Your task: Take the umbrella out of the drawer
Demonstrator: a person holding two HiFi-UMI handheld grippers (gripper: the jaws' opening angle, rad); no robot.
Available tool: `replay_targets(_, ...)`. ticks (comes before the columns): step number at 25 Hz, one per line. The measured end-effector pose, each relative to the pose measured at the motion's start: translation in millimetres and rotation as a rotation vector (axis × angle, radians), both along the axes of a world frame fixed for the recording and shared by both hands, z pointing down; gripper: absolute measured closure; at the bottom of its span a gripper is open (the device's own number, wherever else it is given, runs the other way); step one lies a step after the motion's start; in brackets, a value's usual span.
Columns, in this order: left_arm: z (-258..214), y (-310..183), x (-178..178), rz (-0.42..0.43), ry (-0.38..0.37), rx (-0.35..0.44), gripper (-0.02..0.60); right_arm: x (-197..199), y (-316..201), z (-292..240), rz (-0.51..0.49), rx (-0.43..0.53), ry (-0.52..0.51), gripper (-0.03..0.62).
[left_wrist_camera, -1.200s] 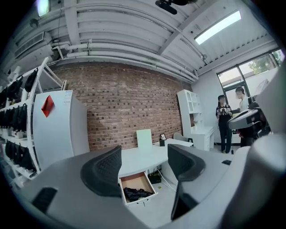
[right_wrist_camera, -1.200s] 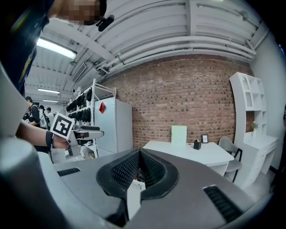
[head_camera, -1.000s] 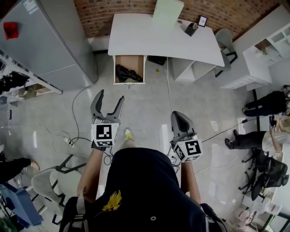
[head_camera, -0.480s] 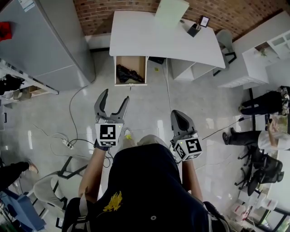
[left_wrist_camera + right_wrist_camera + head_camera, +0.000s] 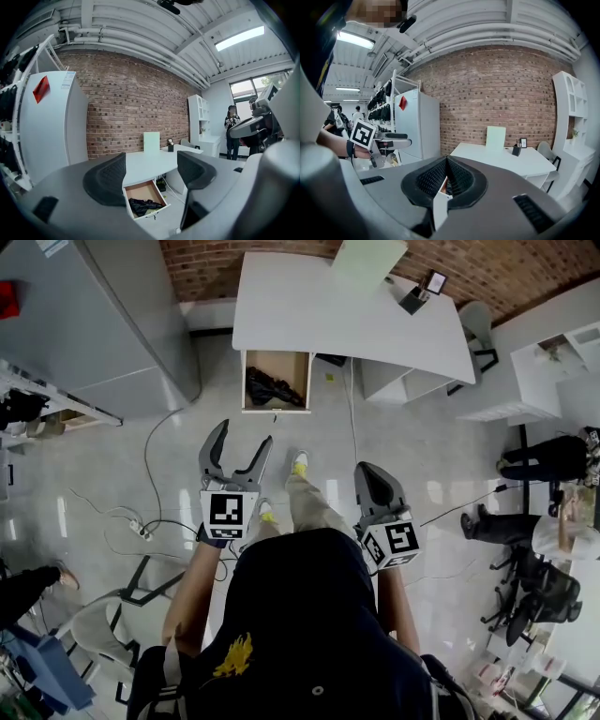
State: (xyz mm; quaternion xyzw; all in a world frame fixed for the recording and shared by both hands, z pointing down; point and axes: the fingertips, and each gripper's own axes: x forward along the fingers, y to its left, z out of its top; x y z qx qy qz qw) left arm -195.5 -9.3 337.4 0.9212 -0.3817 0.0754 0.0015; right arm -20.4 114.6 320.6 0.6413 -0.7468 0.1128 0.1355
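A black folded umbrella (image 5: 273, 387) (image 5: 146, 205) lies in the open wooden drawer (image 5: 251, 365) (image 5: 142, 191) under the left end of the white desk (image 5: 328, 310). My left gripper (image 5: 239, 438) hangs over the floor well short of the drawer, jaws spread wide and empty; in the left gripper view the drawer shows between its pads. My right gripper (image 5: 373, 478) is level with it on the right, jaws closed together with nothing between them (image 5: 446, 174).
A grey cabinet (image 5: 103, 324) stands left of the desk, with a shelf rack (image 5: 37, 413) beside it. Cables (image 5: 150, 521) trail over the floor. My own feet (image 5: 298, 463) are between the grippers. Chairs and seated people (image 5: 525, 521) are at the right. A pen holder (image 5: 412, 298) sits on the desk.
Both grippers have come closer to the desk and drawer as the person stepped forward; a foot now shows ahead between them. The jaws stand as before.
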Motion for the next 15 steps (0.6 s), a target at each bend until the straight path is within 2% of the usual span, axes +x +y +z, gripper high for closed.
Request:
replay_targets(6,-3,-26,23,-0.006,-0.019,0.017,0.231,25,-31,6,0.001,0.019,-0.028,0.566)
replay_targets(15,-2,-85,77,0.005,-0.066,0.001,0.227,75,-111,-1,-0.035,0.056,-0.056,0.568)
